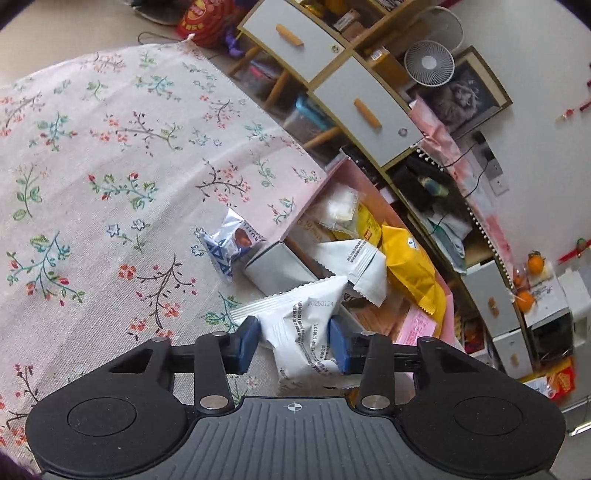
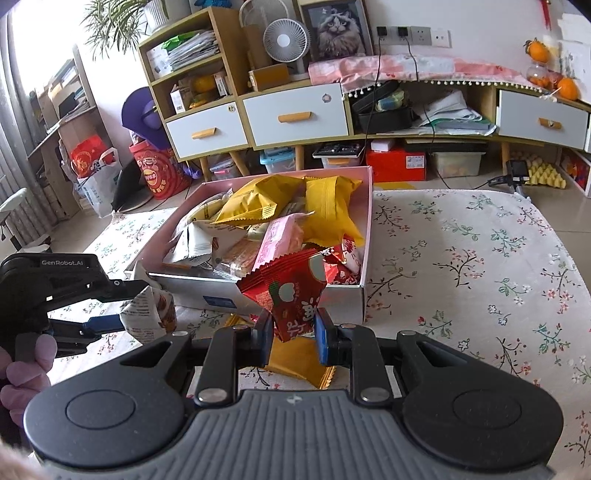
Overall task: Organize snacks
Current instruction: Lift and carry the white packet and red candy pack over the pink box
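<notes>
A pink box [image 2: 366, 236] full of snack packets stands on the floral tablecloth [image 2: 480, 258]. My right gripper [image 2: 291, 334] is shut on a red snack packet [image 2: 291, 291] and holds it just in front of the box's near wall. Beneath it on the cloth lies a yellow packet [image 2: 295, 360]. My left gripper [image 1: 291, 345] is shut on a white printed snack packet [image 1: 306, 332], next to the box's corner [image 1: 273, 269]. The right wrist view shows this left gripper [image 2: 122, 304] at the left with the same packet [image 2: 149, 314], a hand behind it. A blue-and-white truffle packet [image 1: 231, 243] lies loose on the cloth.
Behind the table stands a wooden cabinet with grey drawers [image 2: 295, 116], a small fan [image 2: 286, 40] and a framed cat picture [image 2: 336, 27]. Red bags [image 2: 157, 171] and storage bins [image 2: 395, 160] sit on the floor. Oranges [image 2: 567, 88] rest on the cabinet at the right.
</notes>
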